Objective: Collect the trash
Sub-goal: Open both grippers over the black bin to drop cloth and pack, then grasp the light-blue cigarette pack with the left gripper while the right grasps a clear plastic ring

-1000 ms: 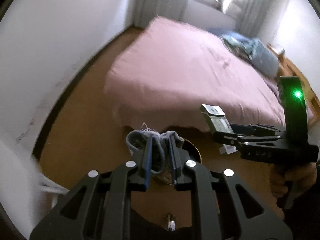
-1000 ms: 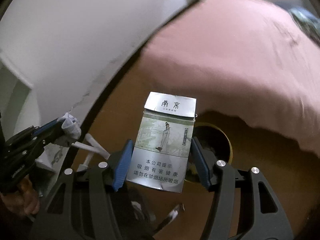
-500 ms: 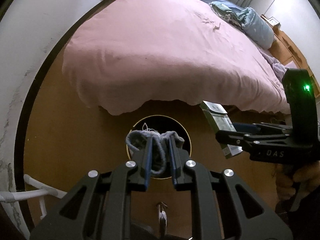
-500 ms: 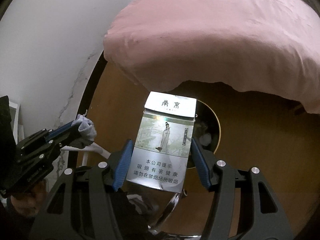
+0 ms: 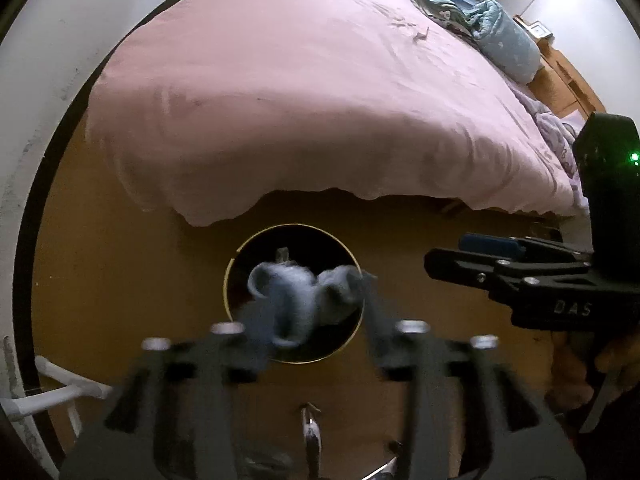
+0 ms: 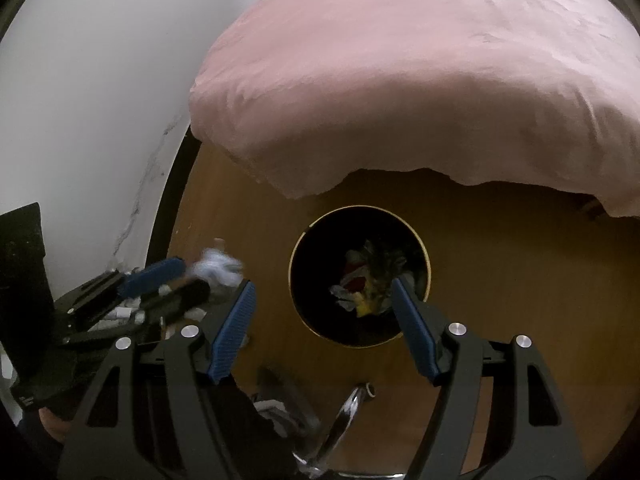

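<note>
Both hand-held grippers above bin [image 6: 298, 248], right [image 6: 322, 316] spread empty, left [image 5: 316, 304] blurred.

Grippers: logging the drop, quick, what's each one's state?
Left gripper: jaws open, grey cloth wad between them, grip unclear.
Right gripper: jaws open, empty.

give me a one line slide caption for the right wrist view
Open right gripper hangs empty above the round trash bin beside the pink bed cover, left gripper alongside with a grey wad.

Dim, fisheye-warped views; the left claw [image 5: 312, 312] smears with motion blur.
</note>
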### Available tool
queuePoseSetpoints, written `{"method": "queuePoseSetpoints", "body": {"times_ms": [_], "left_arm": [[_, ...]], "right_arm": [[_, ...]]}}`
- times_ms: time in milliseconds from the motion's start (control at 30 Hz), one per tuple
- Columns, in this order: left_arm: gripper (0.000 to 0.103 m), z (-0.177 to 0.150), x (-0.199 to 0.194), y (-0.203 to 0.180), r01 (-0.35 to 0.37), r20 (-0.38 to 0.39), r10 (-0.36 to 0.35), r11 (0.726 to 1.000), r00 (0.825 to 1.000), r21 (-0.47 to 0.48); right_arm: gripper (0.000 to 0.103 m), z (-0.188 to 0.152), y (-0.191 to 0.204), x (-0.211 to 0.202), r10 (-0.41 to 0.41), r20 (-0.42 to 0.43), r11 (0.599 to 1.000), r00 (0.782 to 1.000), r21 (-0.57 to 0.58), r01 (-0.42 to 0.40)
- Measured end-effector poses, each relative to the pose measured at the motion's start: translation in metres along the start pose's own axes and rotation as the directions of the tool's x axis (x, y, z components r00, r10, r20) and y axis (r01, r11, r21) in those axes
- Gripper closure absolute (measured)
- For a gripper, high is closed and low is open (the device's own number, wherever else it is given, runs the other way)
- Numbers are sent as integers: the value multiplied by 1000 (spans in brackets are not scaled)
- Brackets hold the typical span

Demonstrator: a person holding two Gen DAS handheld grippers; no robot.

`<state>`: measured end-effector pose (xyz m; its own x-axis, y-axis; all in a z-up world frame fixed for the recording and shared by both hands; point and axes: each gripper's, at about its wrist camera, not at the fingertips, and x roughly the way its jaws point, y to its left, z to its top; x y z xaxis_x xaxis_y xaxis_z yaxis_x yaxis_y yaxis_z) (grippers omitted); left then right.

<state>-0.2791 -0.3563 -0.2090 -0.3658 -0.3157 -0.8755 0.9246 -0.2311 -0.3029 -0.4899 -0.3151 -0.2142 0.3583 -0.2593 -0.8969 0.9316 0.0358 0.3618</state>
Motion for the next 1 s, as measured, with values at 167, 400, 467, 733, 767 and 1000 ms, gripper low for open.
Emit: {"method": "queuePoseSetpoints", "body": {"times_ms": [167, 400, 467, 733, 767, 1000], "left_arm": [[26, 1, -9, -6, -29, 10, 29, 999, 1000, 23], [16, -16, -79, 8, -120, 102, 117, 992, 988, 23], [14, -25, -115, 16, -143, 138, 142, 990, 980, 0], [7, -111, -286, 82, -391, 292, 404, 915, 867, -104], [7, -129, -306, 100, -435, 284, 457, 890, 843, -140], [7, -267, -407, 243, -571, 115, 681, 683, 723, -456]], "right_arm": [[34, 2, -1, -7, -11, 15, 1000, 1000, 13, 11], [32, -5, 43, -30, -15, 70, 996, 997, -83, 21], [29, -5, 69, -40, 3, 93, 990, 996, -141, 10], [23, -22, 243, -65, 207, 106, 880, 973, -455, -138], [23, -26, 267, -62, 230, 88, 857, 969, -490, -159], [23, -97, 443, -33, 329, -117, 633, 937, -709, -311]]}}
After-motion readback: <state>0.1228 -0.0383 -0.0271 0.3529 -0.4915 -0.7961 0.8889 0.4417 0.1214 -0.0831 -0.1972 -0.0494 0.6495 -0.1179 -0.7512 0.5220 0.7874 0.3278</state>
